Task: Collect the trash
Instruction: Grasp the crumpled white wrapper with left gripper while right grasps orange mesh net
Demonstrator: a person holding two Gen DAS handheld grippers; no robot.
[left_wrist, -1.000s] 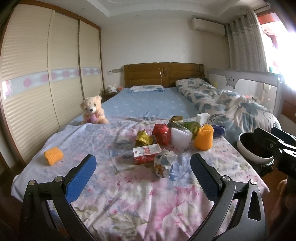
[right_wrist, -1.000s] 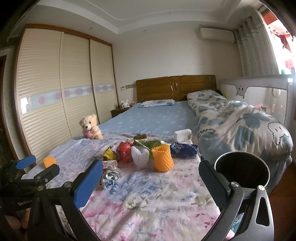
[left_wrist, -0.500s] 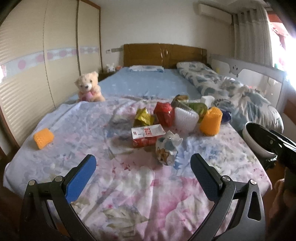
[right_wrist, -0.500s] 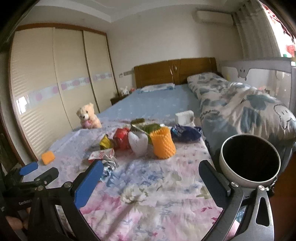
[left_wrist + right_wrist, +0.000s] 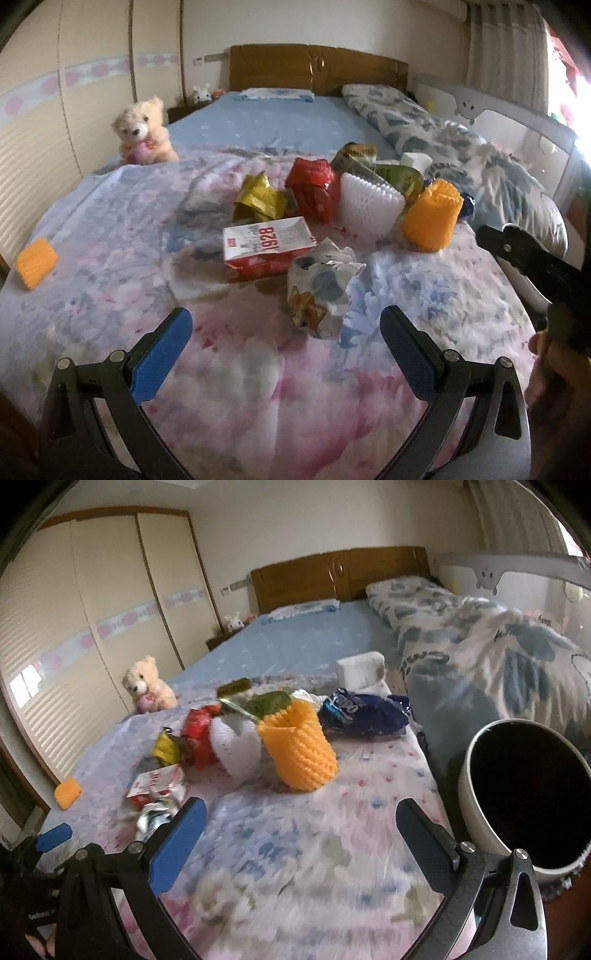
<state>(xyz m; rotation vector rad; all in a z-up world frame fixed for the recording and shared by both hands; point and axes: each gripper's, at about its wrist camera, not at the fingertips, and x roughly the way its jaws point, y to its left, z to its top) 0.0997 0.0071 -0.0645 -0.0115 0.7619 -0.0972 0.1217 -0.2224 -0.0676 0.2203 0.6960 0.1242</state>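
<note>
Bed (image 5: 295, 387) with floral sheet fills both views. Trash bin (image 5: 476, 812), dark inside, stands off the bed edge at 3 o'clock in the right wrist view. Trash pile mid-bed: red-white carton (image 5: 267, 247) at 12 o'clock of left gripper (image 5: 286, 334), crumpled wrapper (image 5: 321, 291) just beside it at 1; orange foam net (image 5: 299, 749) at 12 o'clock of right gripper (image 5: 301, 829), blue wrapper (image 5: 365, 714) behind. Both grippers' jaws wide apart, holding nothing, above the sheet.
</note>
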